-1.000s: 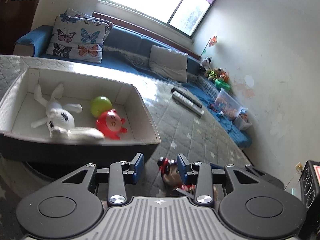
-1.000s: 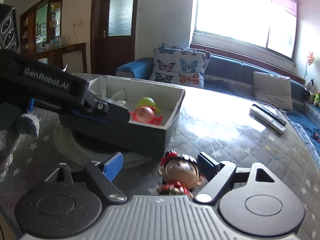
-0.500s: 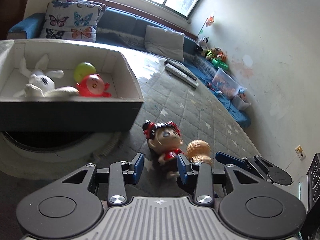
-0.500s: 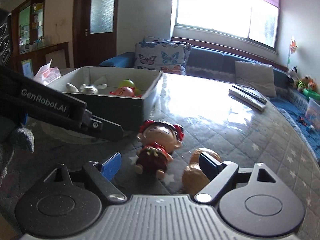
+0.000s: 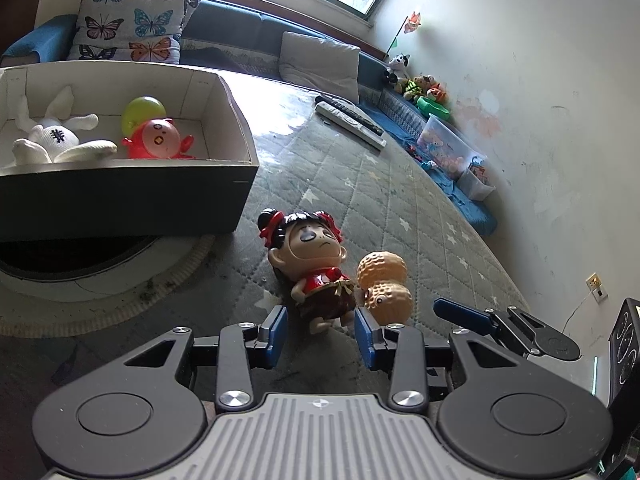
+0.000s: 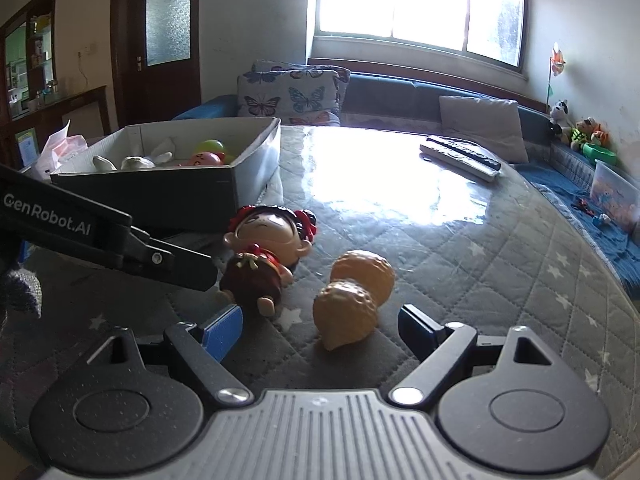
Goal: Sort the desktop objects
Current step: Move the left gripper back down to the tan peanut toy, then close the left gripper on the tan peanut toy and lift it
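Doll [image 5: 316, 268] and peanut toy [image 6: 352, 296] now lie at twelve o'clock of both grippers, which have come down close; left gripper [image 5: 320, 330] and right gripper [image 6: 320, 328] stand open, holding nothing, ready to grab

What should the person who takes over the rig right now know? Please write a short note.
Left tool: open, empty, its pads on either side of the doll figurine's feet, not pressing.
Right tool: open, empty, lined up on the peanut toy.
Both toys lie side by side on the quilted table cover, just outside the box.
Done: white plush rabbit, red toy and green ball are in the box.
Left: grasp doll and peanut, put them in the box.
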